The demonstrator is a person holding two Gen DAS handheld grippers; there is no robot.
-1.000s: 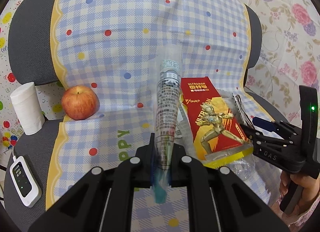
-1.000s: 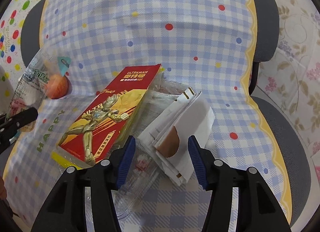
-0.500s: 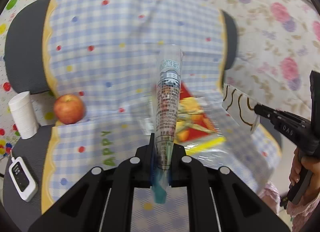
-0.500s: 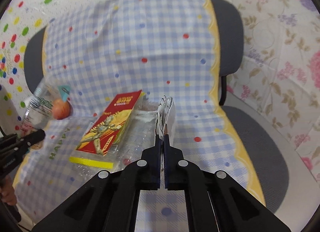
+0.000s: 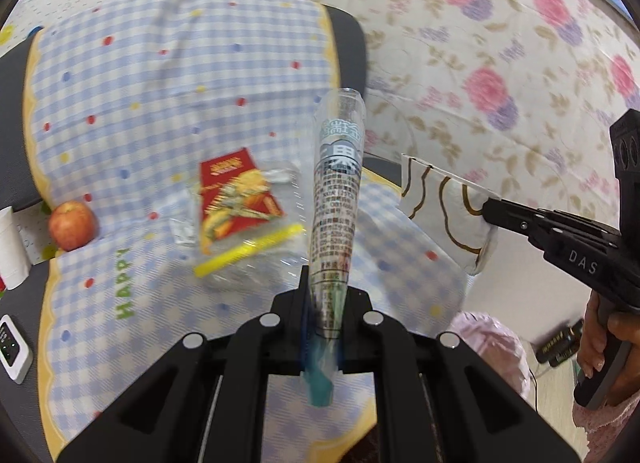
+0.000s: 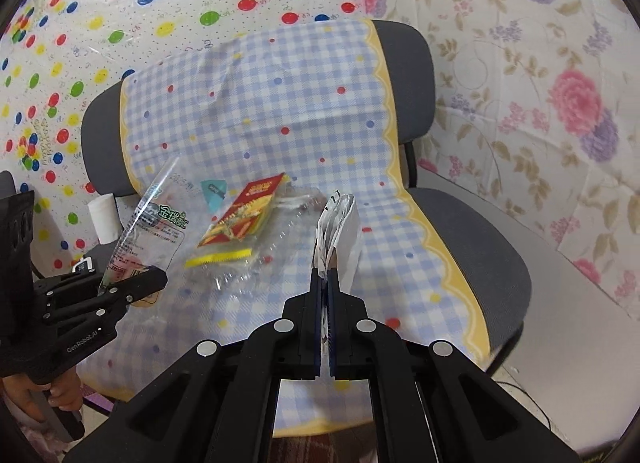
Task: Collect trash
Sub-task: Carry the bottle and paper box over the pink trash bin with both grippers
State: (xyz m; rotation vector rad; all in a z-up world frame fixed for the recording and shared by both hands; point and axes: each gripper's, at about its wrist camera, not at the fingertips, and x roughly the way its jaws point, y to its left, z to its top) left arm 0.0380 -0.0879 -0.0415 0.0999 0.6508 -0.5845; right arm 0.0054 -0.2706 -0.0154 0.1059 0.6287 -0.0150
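My left gripper (image 5: 323, 303) is clenched on a clear plastic wrapper (image 5: 338, 199) with printed text and a teal end, which stands up the middle of the left wrist view. My right gripper (image 6: 325, 283) is clamped tight on a folded white paper bag (image 6: 340, 231), held edge-on at the centre of its own view. From the left wrist camera that same bag shows at mid right, white with brown scalloped lines, clear of the seat.

Both pieces of trash are lifted off the chair (image 6: 472, 247), whose seat and back carry a blue-and-white checked cloth (image 6: 280, 103) with coloured dots. On the cloth, left of centre in both views, lies a red toy package (image 5: 236, 199) in clear plastic with a yellow strip. A red apple (image 5: 73, 224) sits at the left edge of the left wrist view, beside a white paper roll (image 5: 10, 247). A white handheld device (image 5: 12, 347) lies at lower left. A pink bag (image 5: 488, 339) shows at lower right, below my right hand (image 5: 608, 343).
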